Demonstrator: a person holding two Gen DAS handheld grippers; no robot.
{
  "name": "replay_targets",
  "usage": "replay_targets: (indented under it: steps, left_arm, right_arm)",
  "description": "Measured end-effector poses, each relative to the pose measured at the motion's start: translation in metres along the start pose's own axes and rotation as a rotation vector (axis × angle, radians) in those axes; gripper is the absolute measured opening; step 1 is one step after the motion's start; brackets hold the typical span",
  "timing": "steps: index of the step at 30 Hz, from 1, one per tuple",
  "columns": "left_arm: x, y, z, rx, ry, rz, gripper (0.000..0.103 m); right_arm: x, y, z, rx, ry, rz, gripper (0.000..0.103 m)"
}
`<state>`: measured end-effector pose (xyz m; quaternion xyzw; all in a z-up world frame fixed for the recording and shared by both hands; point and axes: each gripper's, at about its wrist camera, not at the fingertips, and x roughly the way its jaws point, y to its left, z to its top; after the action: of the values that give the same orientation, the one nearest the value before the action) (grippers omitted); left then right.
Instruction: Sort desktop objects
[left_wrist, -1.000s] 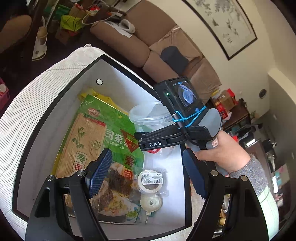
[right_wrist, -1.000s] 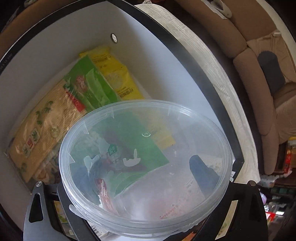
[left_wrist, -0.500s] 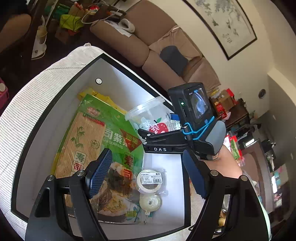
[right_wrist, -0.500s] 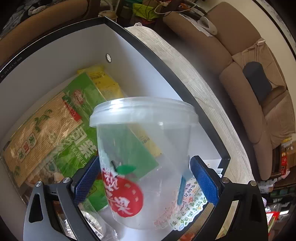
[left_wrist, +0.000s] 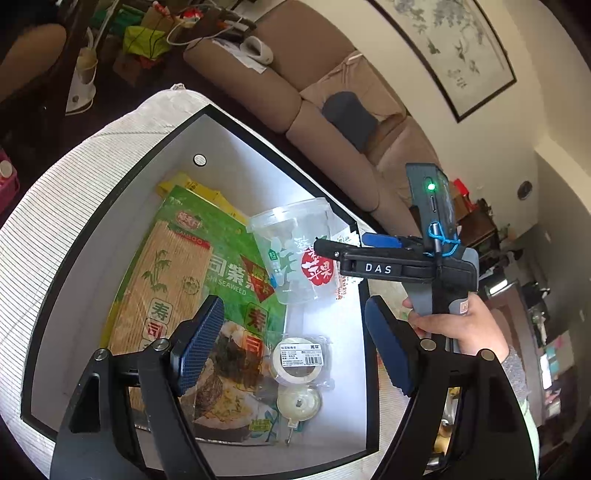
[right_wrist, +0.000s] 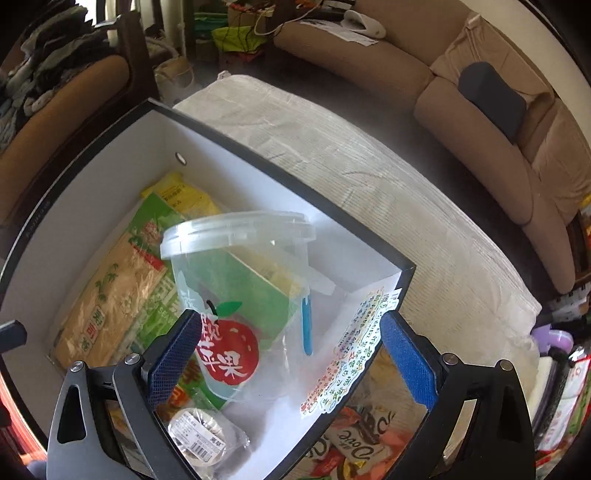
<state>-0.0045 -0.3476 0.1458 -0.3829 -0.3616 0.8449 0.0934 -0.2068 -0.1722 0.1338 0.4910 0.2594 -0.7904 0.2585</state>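
Note:
A clear plastic tub (left_wrist: 295, 251) with a lid and a red apple label stands upright inside the white, black-rimmed box (left_wrist: 122, 206); it also shows in the right wrist view (right_wrist: 236, 295). My right gripper (right_wrist: 291, 354) is open, its blue pads apart, just behind the tub and not touching it; it shows from the side in the left wrist view (left_wrist: 354, 254). My left gripper (left_wrist: 291, 339) is open and empty above the near part of the box.
The box holds a green seaweed and bamboo-mat pack (left_wrist: 192, 280), a yellow packet (left_wrist: 199, 192) and bagged tape rolls (left_wrist: 299, 369). Snack packets (right_wrist: 354, 439) lie outside the box's near corner. The box sits on a white striped cloth (right_wrist: 369, 177). A brown sofa (left_wrist: 332, 110) stands behind.
The right gripper has set the tub upright in the box, opened and drawn back from it. The left gripper has hardly moved.

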Motion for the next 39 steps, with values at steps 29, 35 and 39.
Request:
replay_targets:
  steps: [29, 35, 39]
  left_arm:
    - [0.014, -0.012, -0.006, 0.053, 0.044, 0.014, 0.077]
    - [0.014, -0.006, -0.004, 0.032, 0.047, 0.012, 0.078]
    - [0.013, -0.008, -0.004, 0.043, 0.048, 0.009, 0.078]
  right_arm:
    - [0.029, 0.007, 0.059, 0.037, -0.003, -0.034, 0.071]
    - [0.036, -0.006, 0.059, -0.008, 0.015, -0.250, 0.078]
    - [0.023, -0.023, 0.054, 0.080, -0.061, -0.186, 0.077]
